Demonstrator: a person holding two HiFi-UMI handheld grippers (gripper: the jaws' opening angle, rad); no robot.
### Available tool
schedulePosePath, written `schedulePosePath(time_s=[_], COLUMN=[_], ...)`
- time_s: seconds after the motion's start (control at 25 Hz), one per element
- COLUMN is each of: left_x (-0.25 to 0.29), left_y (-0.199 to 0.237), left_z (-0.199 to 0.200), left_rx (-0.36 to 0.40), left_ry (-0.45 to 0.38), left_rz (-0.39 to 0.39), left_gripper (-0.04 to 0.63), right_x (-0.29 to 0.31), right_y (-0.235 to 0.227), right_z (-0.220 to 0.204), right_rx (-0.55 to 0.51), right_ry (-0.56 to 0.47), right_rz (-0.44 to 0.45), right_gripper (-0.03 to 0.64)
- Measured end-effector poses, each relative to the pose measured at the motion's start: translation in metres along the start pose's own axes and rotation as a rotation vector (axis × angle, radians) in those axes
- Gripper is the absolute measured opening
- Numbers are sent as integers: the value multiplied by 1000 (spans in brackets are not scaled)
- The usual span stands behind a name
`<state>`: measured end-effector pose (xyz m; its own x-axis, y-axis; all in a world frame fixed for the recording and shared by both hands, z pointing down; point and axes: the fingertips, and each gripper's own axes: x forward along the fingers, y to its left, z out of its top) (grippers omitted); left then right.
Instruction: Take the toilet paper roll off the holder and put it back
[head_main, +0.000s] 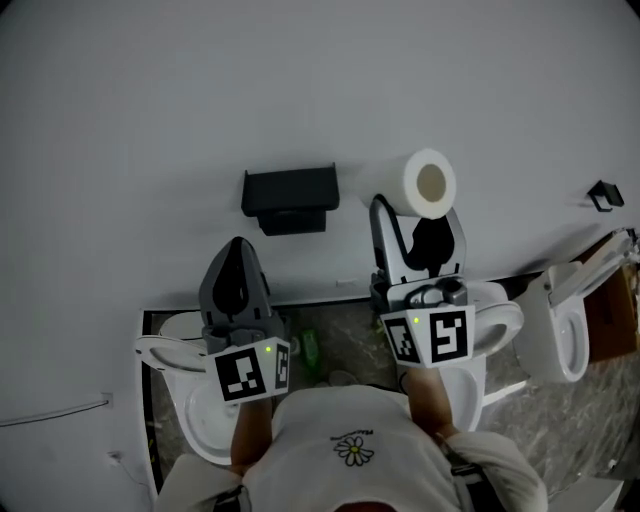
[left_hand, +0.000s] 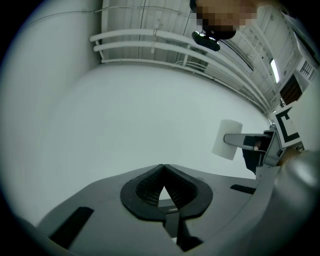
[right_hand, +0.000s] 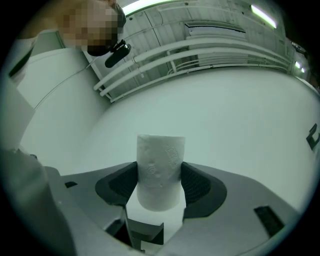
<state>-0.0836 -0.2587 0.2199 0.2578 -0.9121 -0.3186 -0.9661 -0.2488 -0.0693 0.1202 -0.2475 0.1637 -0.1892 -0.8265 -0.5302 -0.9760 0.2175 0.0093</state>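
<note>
A white toilet paper roll (head_main: 418, 183) is held up against the white wall, right of the black holder (head_main: 289, 199). My right gripper (head_main: 418, 222) is shut on the roll; in the right gripper view the roll (right_hand: 160, 170) stands upright between the dark pads (right_hand: 198, 186). Lower and to the left, my left gripper (head_main: 237, 272) is shut with nothing in it, below the holder. The left gripper view shows its tips (left_hand: 163, 181) meeting in front of bare wall, with the roll (left_hand: 227, 139) and the right gripper (left_hand: 265, 147) off to its right.
A white toilet (head_main: 168, 352) sits below the left gripper and another toilet (head_main: 505, 325) below the right one. A third white fixture (head_main: 560, 330) stands further right. A small black hook (head_main: 604, 195) is on the wall at far right. Marble-patterned floor (head_main: 345, 340) lies between the toilets.
</note>
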Motion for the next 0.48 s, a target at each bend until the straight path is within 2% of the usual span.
schedulePosePath(time_s=[0.48], left_x=[-8], left_y=[-9], left_z=[7], left_rx=[-1], left_ry=[-27], left_rz=[-12], left_gripper=[15], right_x=[-59], right_y=[-8], right_z=[-19], right_rx=[-61], right_ry=[72], right_rz=[-44], right_gripper=[273])
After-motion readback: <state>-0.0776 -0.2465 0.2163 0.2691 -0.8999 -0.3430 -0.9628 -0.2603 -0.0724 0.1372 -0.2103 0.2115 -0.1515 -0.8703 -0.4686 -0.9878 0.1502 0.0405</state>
